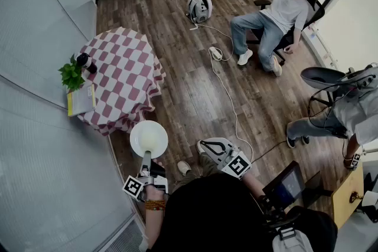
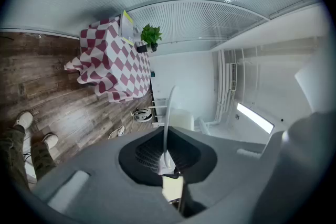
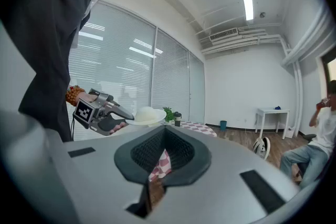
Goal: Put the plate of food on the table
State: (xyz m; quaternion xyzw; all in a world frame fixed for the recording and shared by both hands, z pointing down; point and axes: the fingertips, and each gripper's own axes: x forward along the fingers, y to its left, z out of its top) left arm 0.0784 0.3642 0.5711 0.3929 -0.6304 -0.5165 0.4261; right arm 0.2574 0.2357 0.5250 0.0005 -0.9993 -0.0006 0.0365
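White plate (image 1: 134, 140) clamped in my left gripper (image 1: 146, 156); right gripper (image 1: 204, 145) closed, empty; mid-carry; next, set it level on the table (image 1: 124, 79).

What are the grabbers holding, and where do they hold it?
The left gripper pinches the plate by its near rim; the right gripper holds nothing.

food (image 1: 150, 140) on plate (image 1: 133, 137) unclear, too sm.
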